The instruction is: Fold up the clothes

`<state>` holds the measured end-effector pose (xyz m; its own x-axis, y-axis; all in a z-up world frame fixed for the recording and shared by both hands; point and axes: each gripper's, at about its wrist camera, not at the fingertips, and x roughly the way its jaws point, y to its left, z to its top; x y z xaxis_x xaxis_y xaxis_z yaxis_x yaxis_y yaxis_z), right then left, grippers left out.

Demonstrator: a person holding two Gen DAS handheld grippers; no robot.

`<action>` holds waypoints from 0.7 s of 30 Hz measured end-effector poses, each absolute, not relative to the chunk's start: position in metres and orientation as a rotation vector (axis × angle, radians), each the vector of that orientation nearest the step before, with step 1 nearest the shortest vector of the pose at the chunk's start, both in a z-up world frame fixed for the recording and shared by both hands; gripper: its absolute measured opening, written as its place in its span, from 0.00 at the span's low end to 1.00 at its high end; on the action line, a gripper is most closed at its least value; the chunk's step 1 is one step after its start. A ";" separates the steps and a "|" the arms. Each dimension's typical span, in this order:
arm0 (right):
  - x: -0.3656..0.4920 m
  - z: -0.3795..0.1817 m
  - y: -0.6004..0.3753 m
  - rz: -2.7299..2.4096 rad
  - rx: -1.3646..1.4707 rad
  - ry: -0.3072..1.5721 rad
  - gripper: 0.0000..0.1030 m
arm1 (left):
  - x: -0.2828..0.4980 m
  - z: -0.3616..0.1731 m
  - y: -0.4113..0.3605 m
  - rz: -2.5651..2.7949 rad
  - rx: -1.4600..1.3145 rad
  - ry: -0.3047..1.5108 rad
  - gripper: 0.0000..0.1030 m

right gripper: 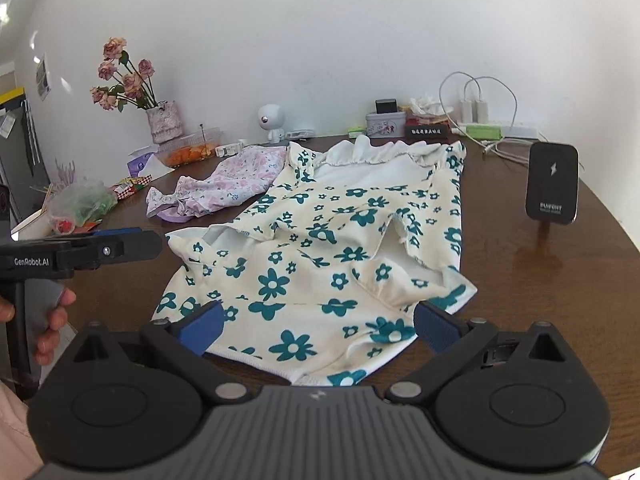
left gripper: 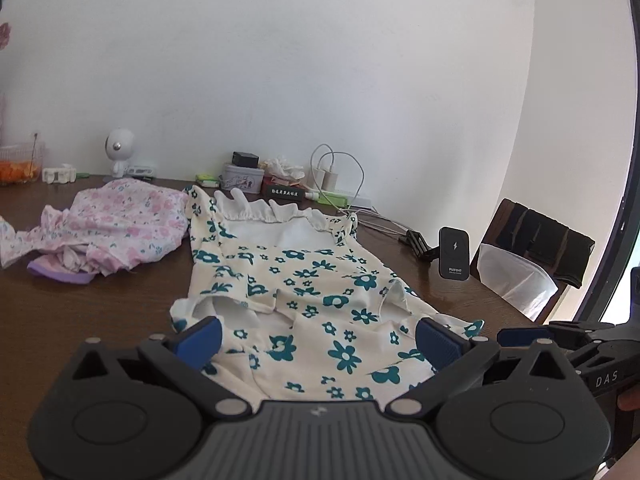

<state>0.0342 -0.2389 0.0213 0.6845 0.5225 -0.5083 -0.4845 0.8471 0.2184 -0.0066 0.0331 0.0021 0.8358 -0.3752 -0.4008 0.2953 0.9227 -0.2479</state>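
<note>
Lying folded btwn open grippers: floral garment.

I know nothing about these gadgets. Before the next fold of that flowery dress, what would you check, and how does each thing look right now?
1. Left claw open and free of cloth: ok, blue fingers spread wide, nothing pinched.
2. Right claw open: ok, spread wide over the near hem.
3. Dress lying flat: not ok, the lower part is rumpled, with a raised ridge across the middle.
4. Pink clothes clear of the dress: cannot tell, they lie right against its far left shoulder.
5. Black charger stand out of the way: ok, it stands apart, to the right of the dress.
6. Table free on the left of the dress: ok, bare wood there.
</note>
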 end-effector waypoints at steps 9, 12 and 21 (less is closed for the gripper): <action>0.024 0.016 -0.242 0.548 0.082 0.609 1.00 | -0.018 -0.001 0.023 -0.366 -0.159 0.483 1.00; 0.025 0.015 -0.241 0.548 0.081 0.617 1.00 | -0.019 -0.001 0.022 -0.368 -0.153 0.483 1.00; 0.077 0.066 -0.240 0.614 0.055 0.588 1.00 | 0.014 0.005 0.055 -0.213 -0.214 0.596 1.00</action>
